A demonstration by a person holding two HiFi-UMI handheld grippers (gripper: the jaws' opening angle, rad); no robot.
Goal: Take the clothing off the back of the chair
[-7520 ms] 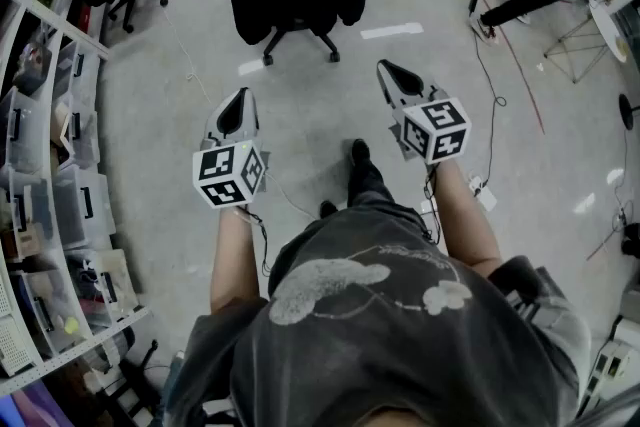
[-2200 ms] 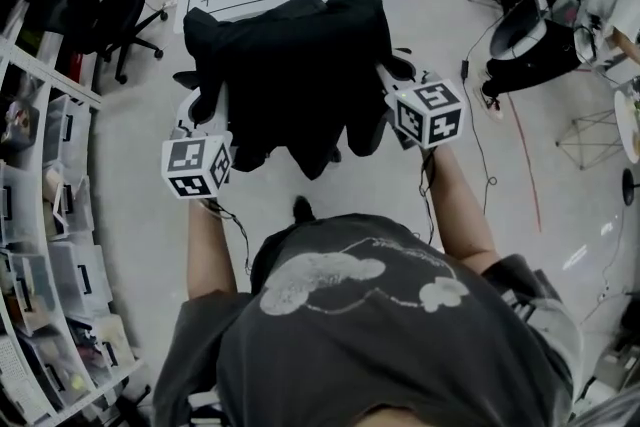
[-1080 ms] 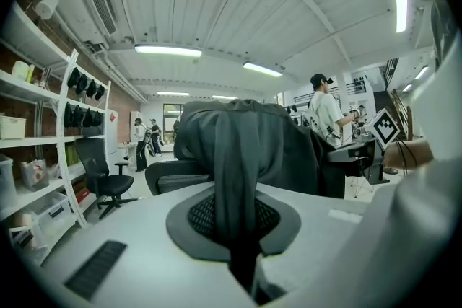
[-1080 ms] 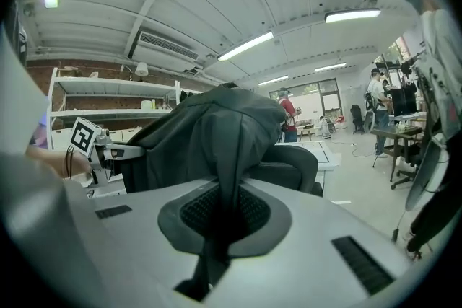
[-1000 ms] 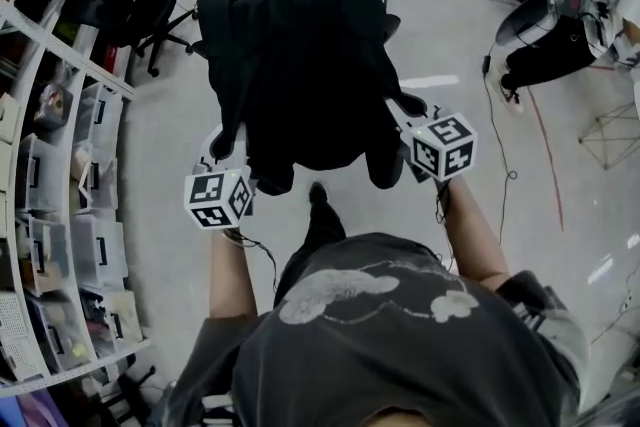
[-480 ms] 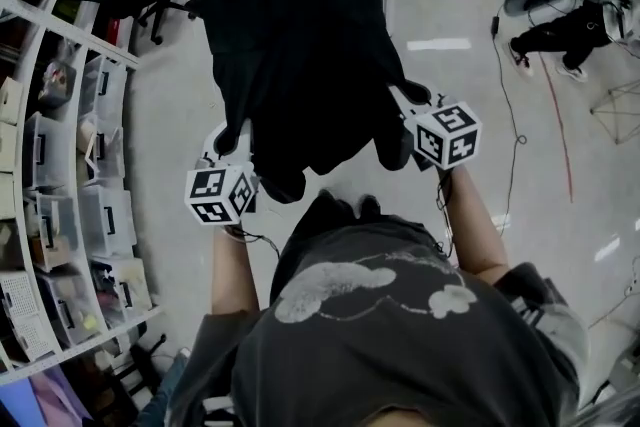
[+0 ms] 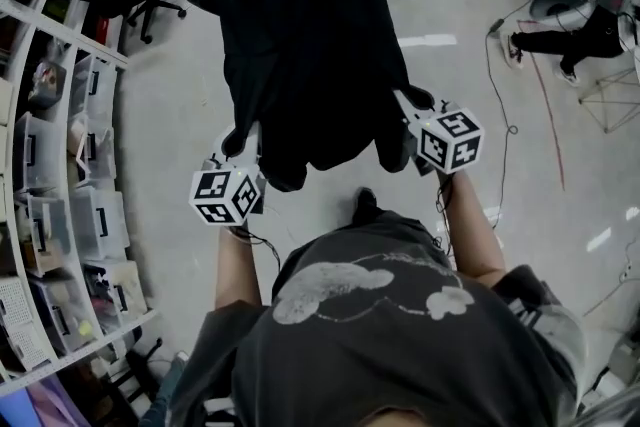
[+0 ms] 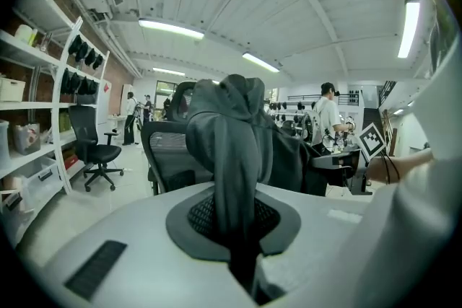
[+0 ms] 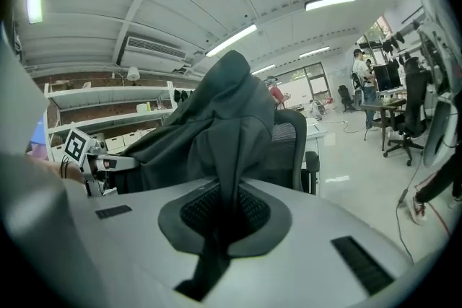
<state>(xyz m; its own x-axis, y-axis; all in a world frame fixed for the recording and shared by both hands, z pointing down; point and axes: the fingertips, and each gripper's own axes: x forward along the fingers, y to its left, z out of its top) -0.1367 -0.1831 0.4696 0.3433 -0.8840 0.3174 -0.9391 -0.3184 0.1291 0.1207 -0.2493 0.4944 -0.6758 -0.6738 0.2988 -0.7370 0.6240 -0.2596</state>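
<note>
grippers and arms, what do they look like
The left gripper and right gripper have pale grey tapering bodies with dark textured pads, and each carries a white cube with black square markers. Thin dark cables trail along the forearms. The person wears a dark grey short-sleeved T-shirt.

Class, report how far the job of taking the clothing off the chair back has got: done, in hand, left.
Done: both grips are made; the left gripper and right gripper are each shut on the black fabric garment. In hand: the garment is held up before the black mesh-backed office chair. Left: whether it has fully cleared the chair back cannot be told; pull it clear.
</note>
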